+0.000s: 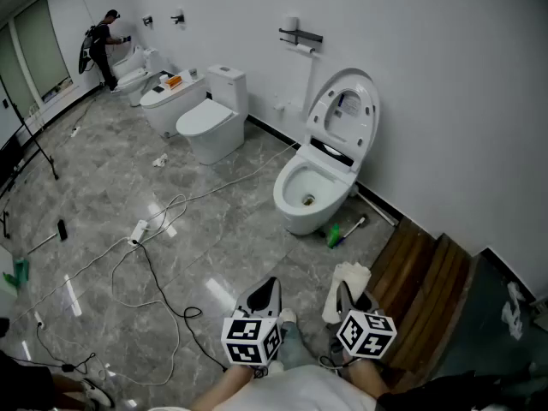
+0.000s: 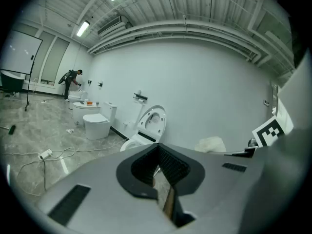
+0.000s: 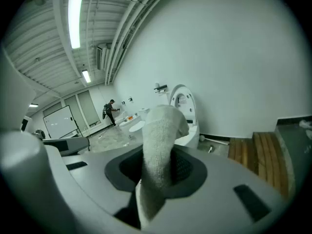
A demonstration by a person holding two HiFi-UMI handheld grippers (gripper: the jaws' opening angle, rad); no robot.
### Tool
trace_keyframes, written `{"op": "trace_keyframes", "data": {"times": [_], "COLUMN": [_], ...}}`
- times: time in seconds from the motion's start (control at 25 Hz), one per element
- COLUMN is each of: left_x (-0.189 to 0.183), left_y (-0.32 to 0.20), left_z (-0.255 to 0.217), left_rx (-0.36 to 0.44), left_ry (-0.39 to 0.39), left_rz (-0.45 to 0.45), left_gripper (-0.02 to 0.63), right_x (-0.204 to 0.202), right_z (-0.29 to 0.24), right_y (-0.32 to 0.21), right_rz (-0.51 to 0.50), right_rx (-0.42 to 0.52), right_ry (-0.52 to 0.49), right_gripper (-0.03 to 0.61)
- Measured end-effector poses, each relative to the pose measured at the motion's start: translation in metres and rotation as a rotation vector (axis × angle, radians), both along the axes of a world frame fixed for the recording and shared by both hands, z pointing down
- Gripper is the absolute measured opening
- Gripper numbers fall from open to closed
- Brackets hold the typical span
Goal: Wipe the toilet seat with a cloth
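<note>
A white toilet [image 1: 315, 188] stands against the wall with its seat and lid [image 1: 344, 120] raised, bowl open. Both grippers are held low near the person's body, well short of it. My left gripper [image 1: 267, 289] is shut with nothing between its jaws; in the left gripper view [image 2: 158, 161] the toilet [image 2: 145, 128] lies ahead. My right gripper [image 1: 345, 293] is shut on a white cloth [image 1: 348, 279]. In the right gripper view the cloth [image 3: 160, 145] sticks up out of the jaws and hides part of the toilet [image 3: 186, 112].
A wooden platform [image 1: 425, 279] lies to the right. A green brush [image 1: 336, 233] rests at the toilet's base. Cables [image 1: 154, 268] and a power strip [image 1: 139, 229] cross the floor at left. More toilets [image 1: 211, 122] line the wall, with a person [image 1: 104, 45] at the far end.
</note>
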State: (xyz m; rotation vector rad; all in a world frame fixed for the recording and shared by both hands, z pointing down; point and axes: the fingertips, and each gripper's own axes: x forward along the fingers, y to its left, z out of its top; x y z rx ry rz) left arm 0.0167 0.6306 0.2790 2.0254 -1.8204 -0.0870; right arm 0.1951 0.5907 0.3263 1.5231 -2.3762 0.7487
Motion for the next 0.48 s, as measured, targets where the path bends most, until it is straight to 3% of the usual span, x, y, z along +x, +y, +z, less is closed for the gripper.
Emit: {"op": "trace_keyframes", "data": {"times": [0.48], "left_x": [-0.019], "left_y": [-0.124], "left_z": [0.001], "left_rx": [-0.025], "left_ry": [-0.026], "left_rz": [0.021], "left_gripper": [0.011], "right_x": [-0.017], "right_z": [-0.003], "right_y": [-0.123], "right_rz": [0.028], "right_rx": [-0.018], "right_ry": [-0.036], "right_gripper": [0.089]}}
